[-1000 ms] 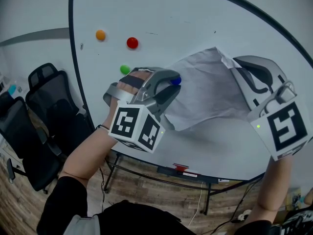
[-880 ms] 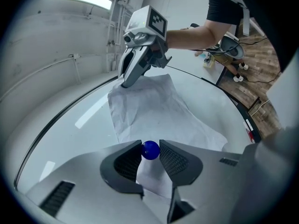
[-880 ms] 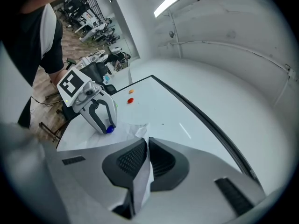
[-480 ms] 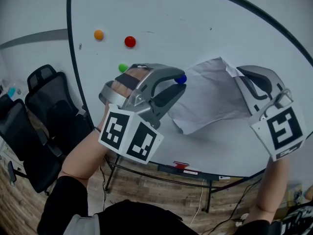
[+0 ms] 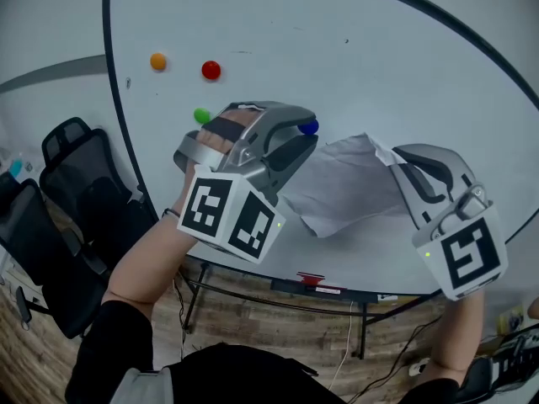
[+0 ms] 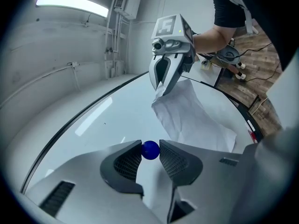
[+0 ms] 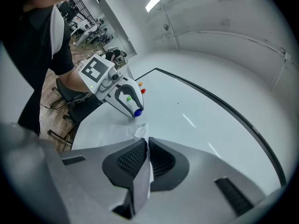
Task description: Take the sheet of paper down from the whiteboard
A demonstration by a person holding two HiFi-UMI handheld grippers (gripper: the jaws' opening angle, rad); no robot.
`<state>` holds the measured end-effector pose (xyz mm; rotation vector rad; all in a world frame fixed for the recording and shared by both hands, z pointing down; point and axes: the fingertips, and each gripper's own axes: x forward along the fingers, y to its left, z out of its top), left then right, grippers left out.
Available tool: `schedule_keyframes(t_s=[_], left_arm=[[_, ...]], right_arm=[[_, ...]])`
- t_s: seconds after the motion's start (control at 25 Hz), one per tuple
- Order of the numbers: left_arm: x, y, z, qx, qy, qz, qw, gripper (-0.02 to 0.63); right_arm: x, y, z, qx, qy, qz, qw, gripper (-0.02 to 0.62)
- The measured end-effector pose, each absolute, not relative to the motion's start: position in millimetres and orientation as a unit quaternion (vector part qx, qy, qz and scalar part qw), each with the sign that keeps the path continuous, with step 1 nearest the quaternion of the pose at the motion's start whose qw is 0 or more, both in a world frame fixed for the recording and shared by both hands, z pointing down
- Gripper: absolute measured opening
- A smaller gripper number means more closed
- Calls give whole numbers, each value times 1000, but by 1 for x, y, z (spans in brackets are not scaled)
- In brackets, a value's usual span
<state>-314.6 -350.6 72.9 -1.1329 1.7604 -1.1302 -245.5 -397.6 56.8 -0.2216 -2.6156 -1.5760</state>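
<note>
The white, creased sheet of paper (image 5: pixel 341 188) hangs in front of the whiteboard (image 5: pixel 354 66), its left part loose. My right gripper (image 5: pixel 390 160) is shut on its upper right corner; the right gripper view shows the paper (image 7: pixel 141 178) pinched between the pads. My left gripper (image 5: pixel 305 135) is left of the sheet and shut on a small blue magnet (image 5: pixel 311 127). In the left gripper view that blue magnet (image 6: pixel 150 150) sits between both pads, with the paper (image 6: pixel 191 118) beyond it.
Orange (image 5: pixel 157 61), red (image 5: pixel 210 71) and green (image 5: pixel 200 116) magnets stick on the board's upper left. Black office chairs (image 5: pixel 72 209) stand at the left. A red object (image 5: pixel 310 281) lies on the board's lower ledge, above a wooden floor with cables.
The blue magnet has come off the sheet's left corner in my left gripper. My right gripper has sunk with the paper's corner, and the sheet sags lower on the board.
</note>
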Motion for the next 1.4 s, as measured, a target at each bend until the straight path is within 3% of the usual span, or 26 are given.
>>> schedule_keyframes(t_s=[0.56, 1.0, 1.16, 1.4], left_arm=[[-341, -368, 92, -421, 690, -476, 347, 132], [-314, -351, 91, -431, 686, -435, 392, 138], [-299, -337, 107, -460, 695, -396, 386, 37], [-288, -328, 169, -503, 700, -374, 341, 12]], right_arm=[[-233, -396, 88, -85, -858, -503, 48, 25], [-235, -395, 110, -94, -870, -481, 56, 25], [-239, -397, 137, -102, -884, -451, 71, 25], [-228, -391, 197, -116, -901, -409, 84, 25]])
